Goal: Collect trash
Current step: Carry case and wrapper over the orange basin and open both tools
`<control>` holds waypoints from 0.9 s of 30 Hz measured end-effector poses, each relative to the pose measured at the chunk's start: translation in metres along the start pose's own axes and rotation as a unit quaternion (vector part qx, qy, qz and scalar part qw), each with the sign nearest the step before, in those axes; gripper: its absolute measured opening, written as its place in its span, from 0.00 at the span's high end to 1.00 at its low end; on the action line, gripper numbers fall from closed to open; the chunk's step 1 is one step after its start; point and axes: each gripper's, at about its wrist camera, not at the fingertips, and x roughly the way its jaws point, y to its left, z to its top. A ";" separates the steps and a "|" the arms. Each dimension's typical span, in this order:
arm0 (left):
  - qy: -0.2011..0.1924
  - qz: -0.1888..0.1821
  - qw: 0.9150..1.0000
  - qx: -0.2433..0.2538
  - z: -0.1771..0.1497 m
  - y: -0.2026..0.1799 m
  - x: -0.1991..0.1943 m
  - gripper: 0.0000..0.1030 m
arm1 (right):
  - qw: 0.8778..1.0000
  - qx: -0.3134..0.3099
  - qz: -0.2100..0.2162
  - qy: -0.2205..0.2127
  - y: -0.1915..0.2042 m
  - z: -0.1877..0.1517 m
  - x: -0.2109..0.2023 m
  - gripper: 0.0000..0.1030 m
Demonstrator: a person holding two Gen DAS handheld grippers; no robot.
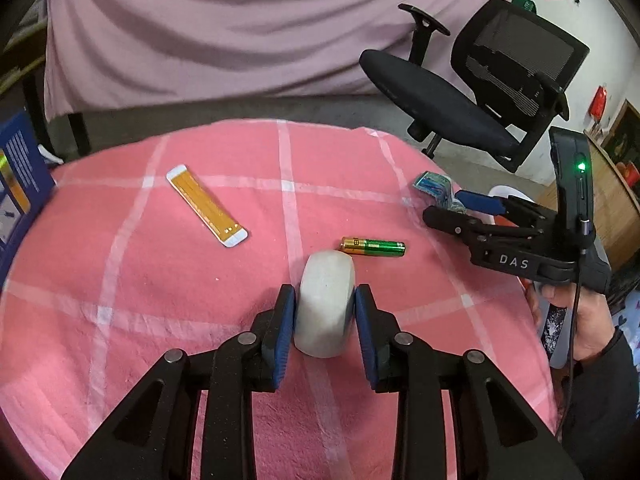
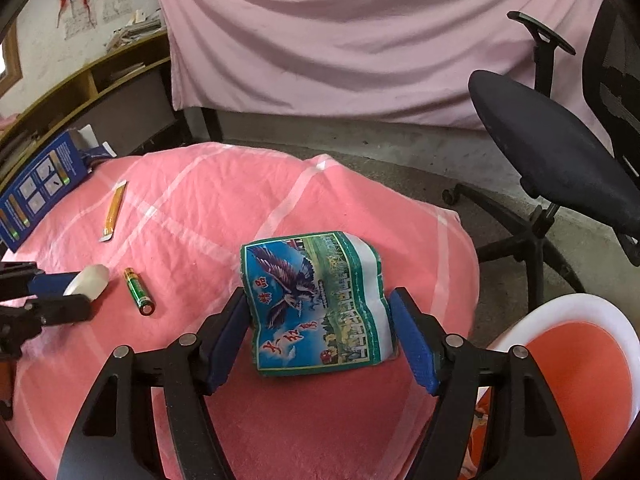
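Trash on pink checked bench (image 1: 160, 280): left tongs (image 1: 325, 312) squeeze white oval lump (image 1: 326, 304) – smooth, could pop out. Right tongs (image 2: 320, 340) open round blue-green printed wrapper (image 2: 316, 300) w/o gripping – flimsy, may crumple, slip. AA battery (image 1: 373, 247) may roll.

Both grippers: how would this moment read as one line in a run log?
left gripper: shut on white eraser | right gripper: open around printed packet | battery: on tablecloth

Pink sheet backdrop (image 2: 360, 40), grey concrete floor (image 2: 360, 140), black office chair (image 1: 480, 92), wooden shelves (image 2: 80, 80)
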 end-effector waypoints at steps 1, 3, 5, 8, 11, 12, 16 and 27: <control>0.001 0.001 1.000 0.000 -0.001 0.000 0.001 0.74 | 1.000 0.001 0.001 0.000 0.000 -0.001 0.000 0.34; 0.000 -0.002 1.000 -0.002 -0.002 0.001 -0.001 0.75 | 1.000 0.009 0.006 -0.006 -0.002 -0.003 -0.003 0.35; -0.004 -0.001 1.000 -0.003 -0.004 0.001 -0.002 0.75 | 1.000 0.016 0.009 -0.013 -0.003 -0.005 -0.006 0.36; -0.011 0.007 1.000 -0.003 -0.006 0.002 -0.007 0.75 | 1.000 0.016 0.003 -0.025 -0.002 -0.010 -0.012 0.36; -0.033 0.015 0.999 -0.003 -0.007 -0.001 -0.014 0.75 | 0.999 0.006 -0.020 -0.051 0.004 -0.017 -0.025 0.36; -0.045 0.016 0.999 -0.004 -0.007 -0.003 -0.019 0.75 | 0.998 0.007 -0.025 -0.061 0.005 -0.019 -0.030 0.36; -0.098 0.021 0.995 -0.002 -0.005 -0.019 -0.038 0.75 | 0.992 0.020 -0.034 -0.122 0.010 -0.022 -0.062 0.36; -0.271 -0.009 0.960 0.072 0.011 -0.107 -0.097 0.75 | 0.929 0.059 -0.105 -0.351 0.004 -0.044 -0.196 0.36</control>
